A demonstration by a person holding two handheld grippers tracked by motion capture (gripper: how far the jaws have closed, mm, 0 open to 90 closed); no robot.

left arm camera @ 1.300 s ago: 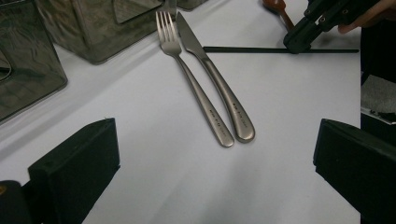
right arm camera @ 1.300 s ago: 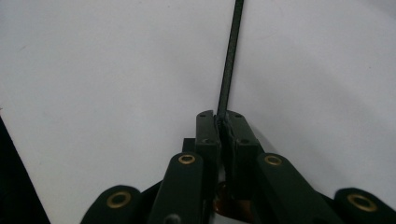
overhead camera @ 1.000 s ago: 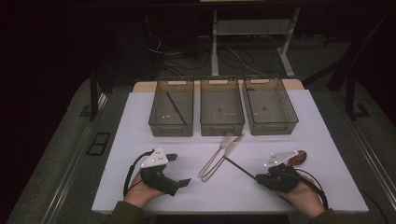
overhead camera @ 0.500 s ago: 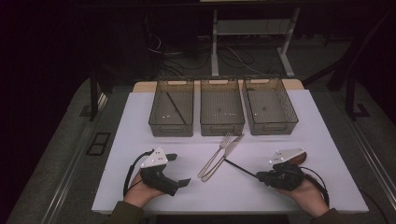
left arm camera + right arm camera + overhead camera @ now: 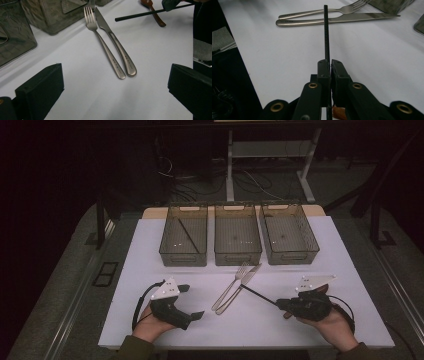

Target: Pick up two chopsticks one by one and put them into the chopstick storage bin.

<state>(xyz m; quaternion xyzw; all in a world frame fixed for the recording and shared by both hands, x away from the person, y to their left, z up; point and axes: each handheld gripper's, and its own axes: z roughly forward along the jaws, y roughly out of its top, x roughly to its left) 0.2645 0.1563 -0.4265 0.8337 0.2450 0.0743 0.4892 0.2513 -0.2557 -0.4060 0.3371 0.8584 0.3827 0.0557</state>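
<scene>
So far one black stick [image 5: 188, 236] lay in the left bin [image 5: 170, 254], while the right tool [image 5: 286, 306] pinched another chopstick [image 5: 257, 295] beside the fork [image 5: 231, 286] and knife [image 5: 239, 288], and the left tool [image 5: 192, 302] stayed spread, empty.

left hand-held gripper [image 5: 192, 301]: jaws wide apart, low | right hand-held gripper [image 5: 280, 304]: jaws clamped, seemingly raised slightly
</scene>
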